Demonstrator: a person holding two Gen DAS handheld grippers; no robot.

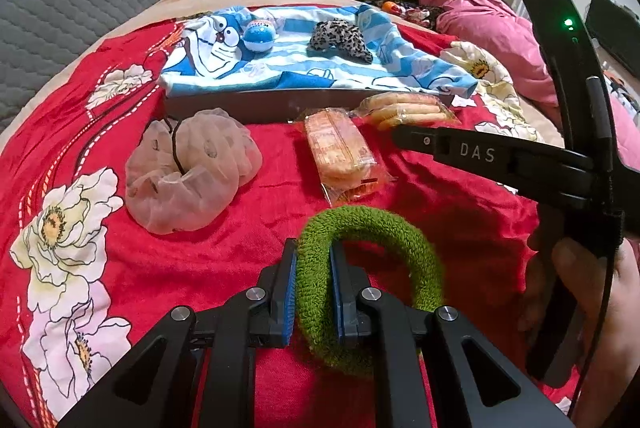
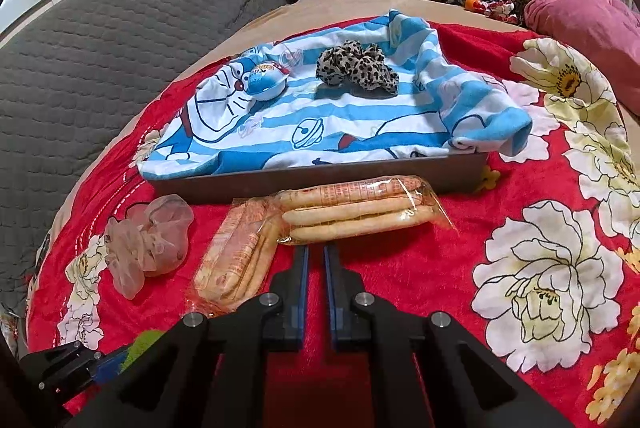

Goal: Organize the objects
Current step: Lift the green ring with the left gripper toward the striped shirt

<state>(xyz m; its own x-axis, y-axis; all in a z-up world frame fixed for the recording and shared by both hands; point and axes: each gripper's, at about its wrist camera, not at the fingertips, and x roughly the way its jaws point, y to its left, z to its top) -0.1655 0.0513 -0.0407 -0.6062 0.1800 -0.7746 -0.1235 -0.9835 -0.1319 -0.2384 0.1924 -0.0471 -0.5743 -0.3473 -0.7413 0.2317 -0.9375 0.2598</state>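
Two grippers work over a bed that we see spread with a red blanket (image 2: 420, 288) printed with big white flowers. A grey quilted cushion (image 2: 100, 59) lies along its left side, and a pink bundle of bedding (image 2: 568, 7) sits at the far right. Next in size, we find a shallow dark tray (image 2: 320, 177) set across the middle of the blanket, draped with a blue-and-white striped cartoon cloth (image 2: 340, 123). On that cloth rest a leopard-print scrunchie (image 2: 356, 67) and, well to its left, a small blue-and-white ball-shaped toy (image 2: 266, 81).

Just in front of the tray we see two clear packets of biscuits. One biscuit packet (image 2: 356, 207) lies crosswise, close along the tray's front wall; the other biscuit packet (image 2: 236, 256) lies lengthwise to its left, their ends touching or nearly so. Farther left, a sheer pale pink scrunchie (image 2: 150, 248) sits on the blanket, apart from the packets.

Nearest to us, the green fuzzy scrunchie (image 1: 372, 228) is caught in the left gripper (image 1: 314, 260): its blue pads are clamped on one side of the ring, while the rest loops out to the right above the blanket. Our right gripper (image 2: 316, 252) has its jaws drawn together with only a narrow slit between the pads and nothing in them; its tips hover just short of the crosswise packet. A hand (image 1: 596, 308) holds the right gripper's handle at the left view's edge.
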